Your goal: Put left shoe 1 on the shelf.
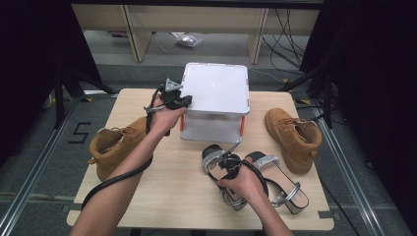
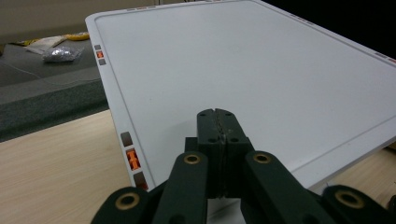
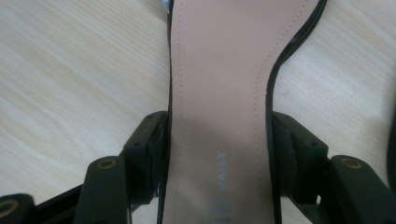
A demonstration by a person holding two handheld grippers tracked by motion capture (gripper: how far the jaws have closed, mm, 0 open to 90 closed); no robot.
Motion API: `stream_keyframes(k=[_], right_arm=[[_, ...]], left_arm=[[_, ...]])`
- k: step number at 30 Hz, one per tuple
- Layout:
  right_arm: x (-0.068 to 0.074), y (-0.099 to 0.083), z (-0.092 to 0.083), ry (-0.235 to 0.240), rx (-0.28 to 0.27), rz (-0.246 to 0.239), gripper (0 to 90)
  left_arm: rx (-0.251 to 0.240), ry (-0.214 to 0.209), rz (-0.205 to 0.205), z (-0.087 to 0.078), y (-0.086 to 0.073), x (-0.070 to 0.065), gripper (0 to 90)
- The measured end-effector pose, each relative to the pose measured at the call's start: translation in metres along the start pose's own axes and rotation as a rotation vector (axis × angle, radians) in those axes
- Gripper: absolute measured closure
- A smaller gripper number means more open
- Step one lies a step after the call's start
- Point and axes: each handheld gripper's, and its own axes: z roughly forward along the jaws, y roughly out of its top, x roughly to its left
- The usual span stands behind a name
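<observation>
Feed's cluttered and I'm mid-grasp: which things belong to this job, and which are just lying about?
In the job:
- left sandal, between the right gripper jaws
- white two-tier rack, with the left gripper shut above it
- second sandal

Lying about:
- two tan boots
- crumpled wrapper on the floor

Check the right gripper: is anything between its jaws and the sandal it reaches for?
Nothing visible. The right gripper straddles the left sandal, one jaw at each edge of its sole, at or nearly touching, nothing in between. The left gripper is shut over the white rack.

Two tan boots [image 1: 293, 137], two glittery sandals [image 1: 277, 181], one white two-tier rack [image 1: 215, 101], one wooden table [image 1: 167, 191].
</observation>
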Motion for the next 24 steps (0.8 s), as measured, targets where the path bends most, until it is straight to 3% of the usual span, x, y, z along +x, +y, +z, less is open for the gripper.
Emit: stream_keyframes(k=[10, 13, 18, 20, 21, 24], right_arm=[[-0.002, 0.004, 0.009, 0.018, 0.022, 0.006, 43.1], [-0.005, 0.006, 0.007, 0.039, -0.026, 0.066, 43.2], [-0.004, 0.016, 0.002, 0.035, -0.071, 0.092, 43.2], [-0.004, 0.025, -0.004, 0.023, -0.088, 0.085, 43.2], [-0.003, 0.037, -0.007, 0.031, -0.119, 0.098, 43.2], [-0.001, 0.052, -0.009, 0.034, -0.144, 0.117, 43.2]], left_arm=[[0.000, 0.008, 0.003, 0.001, 0.000, 0.000, 89.6], [-0.006, 0.007, 0.006, 0.001, -0.001, 0.000, 89.6], [-0.015, 0.001, -0.013, 0.001, -0.002, 0.001, 89.6], [-0.011, 0.002, -0.011, 0.001, -0.002, 0.001, 89.6], [-0.015, -0.001, -0.016, 0.001, -0.002, 0.001, 89.6], [-0.011, 0.000, -0.020, 0.001, -0.002, 0.001, 89.6]])
